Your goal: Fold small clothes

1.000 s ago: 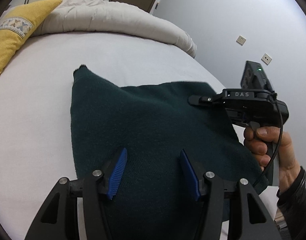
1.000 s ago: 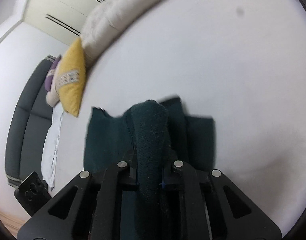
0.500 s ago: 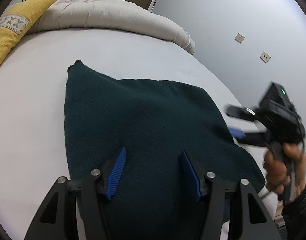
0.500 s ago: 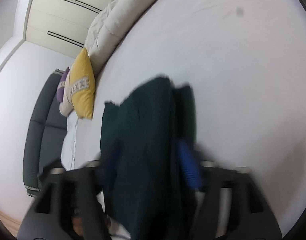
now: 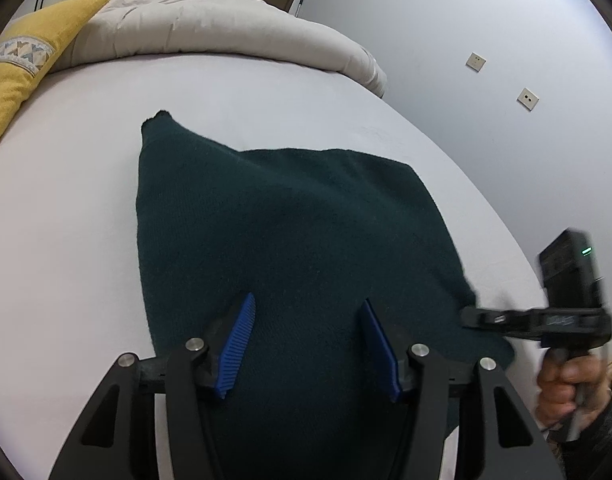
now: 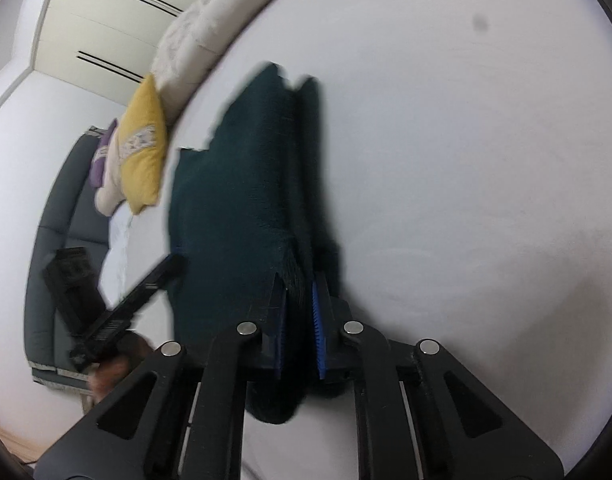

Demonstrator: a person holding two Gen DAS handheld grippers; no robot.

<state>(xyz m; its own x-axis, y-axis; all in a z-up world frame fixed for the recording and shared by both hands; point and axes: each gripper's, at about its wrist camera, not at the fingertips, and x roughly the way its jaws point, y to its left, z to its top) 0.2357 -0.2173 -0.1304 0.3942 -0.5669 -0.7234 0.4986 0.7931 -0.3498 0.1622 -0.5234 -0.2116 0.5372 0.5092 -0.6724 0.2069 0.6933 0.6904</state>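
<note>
A dark green knit garment [image 5: 286, 220] lies folded on the white bed sheet [image 5: 66, 240]. My left gripper [image 5: 308, 300] stands open over its near part, blue pads apart and fabric below them. In the right wrist view my right gripper [image 6: 299, 284] is shut on the garment [image 6: 234, 200], with a fold of its near edge pinched between the blue pads. From the left wrist view, the right gripper [image 5: 470, 314] sits at the garment's near right corner, held by a hand [image 5: 562, 384]. The left gripper [image 6: 162, 272] shows blurred at the garment's left side.
A yellow pillow [image 5: 18, 68] and a rolled white duvet [image 5: 226, 24] lie along the far edge of the bed. A grey wall with two sockets [image 5: 476, 62] rises on the right. A dark sofa [image 6: 54, 260] stands beyond the bed.
My right gripper let go of the fold it held, opened, moved down along the garment's right edge to the near corner and shut on the fabric again. The left gripper stayed put.
</note>
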